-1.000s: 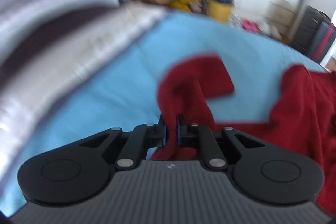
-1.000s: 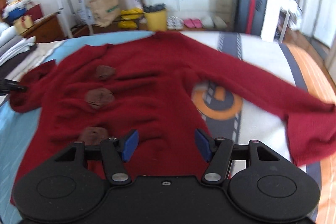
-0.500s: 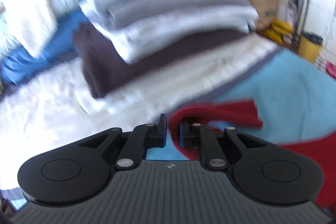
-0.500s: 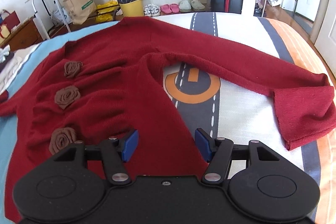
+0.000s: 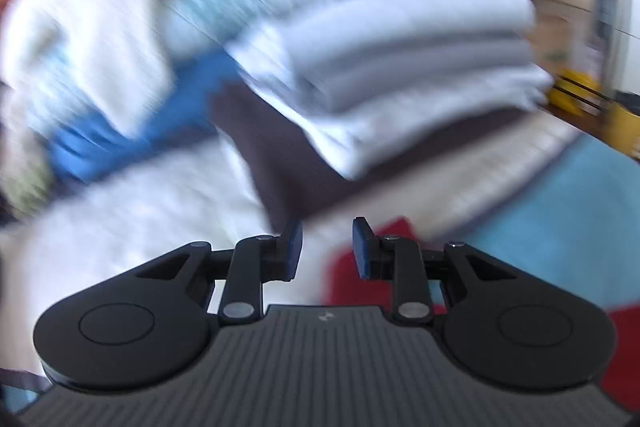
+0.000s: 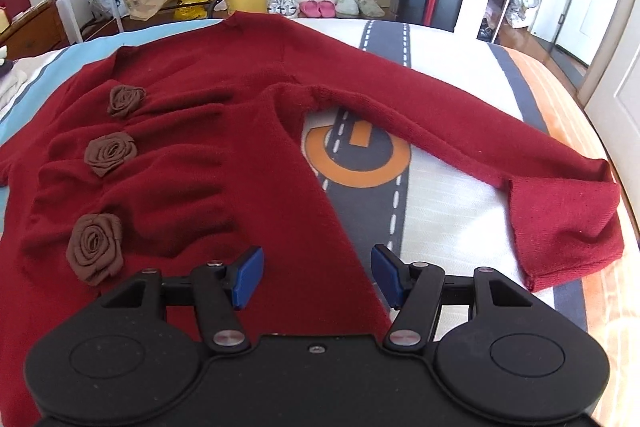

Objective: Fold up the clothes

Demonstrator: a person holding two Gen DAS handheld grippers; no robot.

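Our left gripper (image 5: pixel 326 247), clamped on the red sweater's (image 6: pixel 224 163) left sleeve half a second ago, now gapes empty, the sweater spread flat on the bed (image 6: pixel 460 195); right gripper (image 6: pixel 316 277) hovers unclenched over the near hem, folding ready.

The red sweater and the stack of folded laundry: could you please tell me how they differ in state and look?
The red sweater lies spread open, one sleeve stretched sideways; the stack of folded laundry is squared into layers. The sweater is one deep red piece with brown fabric roses; the stack mixes pale grey, white and dark pieces. The sweater shows sharp, the stack blurred. Both rest on the bed.
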